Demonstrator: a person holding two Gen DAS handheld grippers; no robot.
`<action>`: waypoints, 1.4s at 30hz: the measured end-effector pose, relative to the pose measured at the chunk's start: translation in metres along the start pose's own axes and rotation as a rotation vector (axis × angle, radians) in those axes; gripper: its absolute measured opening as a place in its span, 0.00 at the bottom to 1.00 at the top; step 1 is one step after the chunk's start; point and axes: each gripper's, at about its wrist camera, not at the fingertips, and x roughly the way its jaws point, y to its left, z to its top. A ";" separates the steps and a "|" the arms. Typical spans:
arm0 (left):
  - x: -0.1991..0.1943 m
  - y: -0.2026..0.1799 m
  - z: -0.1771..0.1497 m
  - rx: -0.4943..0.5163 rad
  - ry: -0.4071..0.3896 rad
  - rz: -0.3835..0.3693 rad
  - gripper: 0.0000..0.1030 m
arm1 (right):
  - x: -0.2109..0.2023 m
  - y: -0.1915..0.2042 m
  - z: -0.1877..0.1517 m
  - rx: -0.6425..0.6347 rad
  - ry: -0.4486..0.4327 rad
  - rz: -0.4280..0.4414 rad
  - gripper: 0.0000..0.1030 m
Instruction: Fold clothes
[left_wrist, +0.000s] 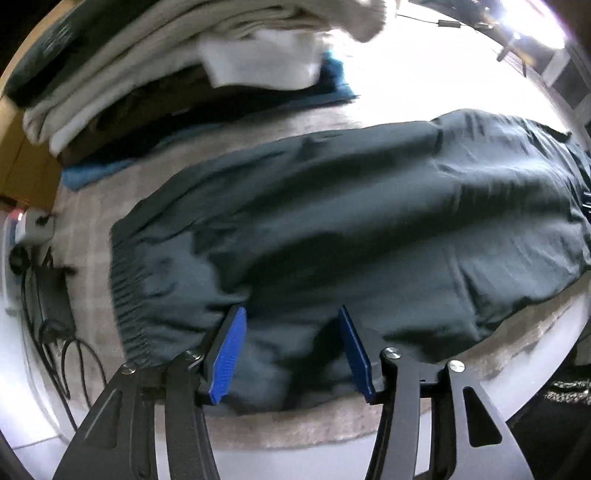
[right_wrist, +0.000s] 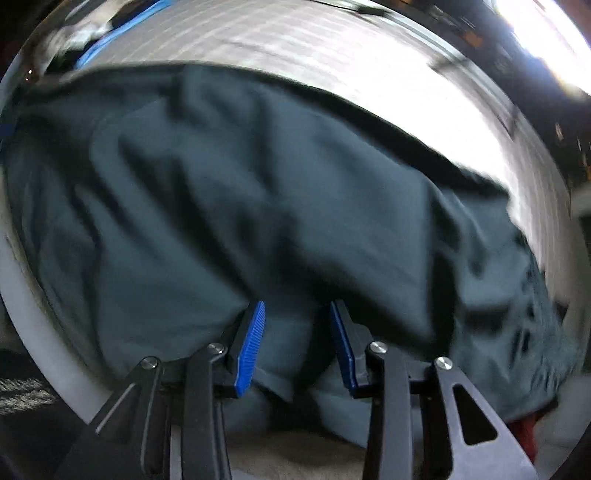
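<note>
A dark grey-green garment (left_wrist: 332, 206) lies spread across a round table covered with a beige checked cloth (left_wrist: 88, 214); its ribbed elastic hem (left_wrist: 125, 288) is at the left. My left gripper (left_wrist: 291, 310) points down over the garment's near edge, its blue pads (left_wrist: 227, 354) well apart and pressing on nothing. In the blurred right wrist view the same garment (right_wrist: 221, 184) fills the frame in loose folds. My right gripper (right_wrist: 297, 303) stands over its near edge with a fold of cloth between the blue pads (right_wrist: 251, 347), which do not visibly pinch it.
A stack of folded clothes (left_wrist: 147, 74) in beige, white, brown and blue sits at the back left. Black cables (left_wrist: 51, 317) and a small white box (left_wrist: 37, 225) lie at the left rim. Something red (right_wrist: 524, 428) peeks out under the garment at the right.
</note>
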 end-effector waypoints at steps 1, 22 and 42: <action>-0.007 0.001 -0.001 -0.013 -0.016 -0.009 0.44 | -0.013 -0.012 -0.007 0.068 -0.037 0.036 0.35; -0.036 -0.412 -0.016 0.415 -0.063 -0.470 0.46 | -0.026 -0.135 -0.127 0.457 -0.093 0.214 0.38; -0.051 -0.447 0.021 0.327 -0.167 -0.358 0.46 | 0.007 -0.202 -0.086 0.670 -0.156 0.366 0.42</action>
